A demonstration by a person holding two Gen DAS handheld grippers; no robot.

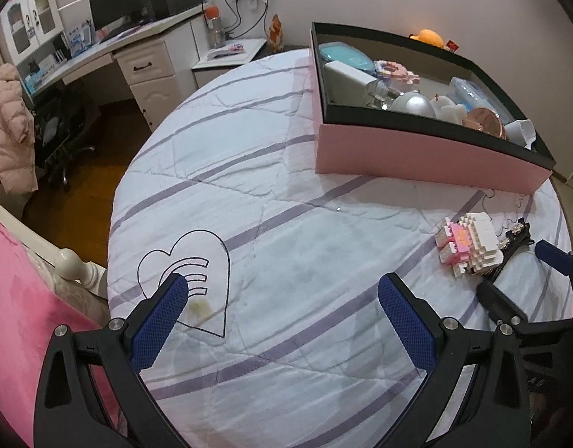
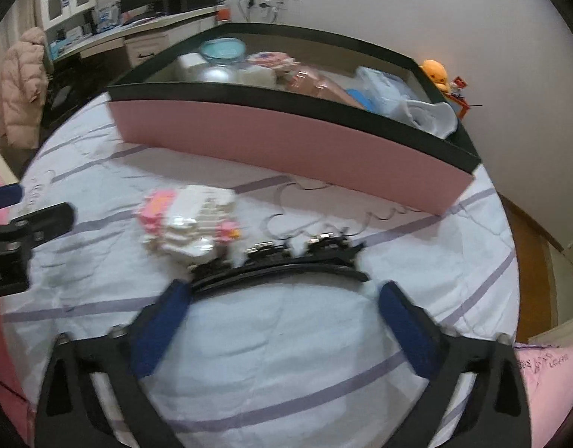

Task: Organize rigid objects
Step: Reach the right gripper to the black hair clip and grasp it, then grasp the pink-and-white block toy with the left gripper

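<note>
A pink and white block model [image 1: 467, 242] [image 2: 189, 224] lies on the white striped quilt [image 1: 271, 224]. A black curved hairband with studs [image 2: 282, 263] [image 1: 510, 250] lies right beside it. A pink box with a black rim [image 1: 417, 156] [image 2: 286, 142] holds several items. My left gripper [image 1: 282, 298] is open and empty over bare quilt, left of the model. My right gripper [image 2: 284, 300] is open, its fingertips just short of the hairband; it also shows in the left wrist view [image 1: 522, 280]. The right wrist view is blurred.
A white desk [image 1: 129, 48] with a monitor stands beyond the bed's left edge, with a chair and a pink coat [image 1: 6, 130]. A white bedpost [image 1: 68, 261] and pink bedding lie at the left. Wood floor [image 2: 529, 261] lies beyond the right edge.
</note>
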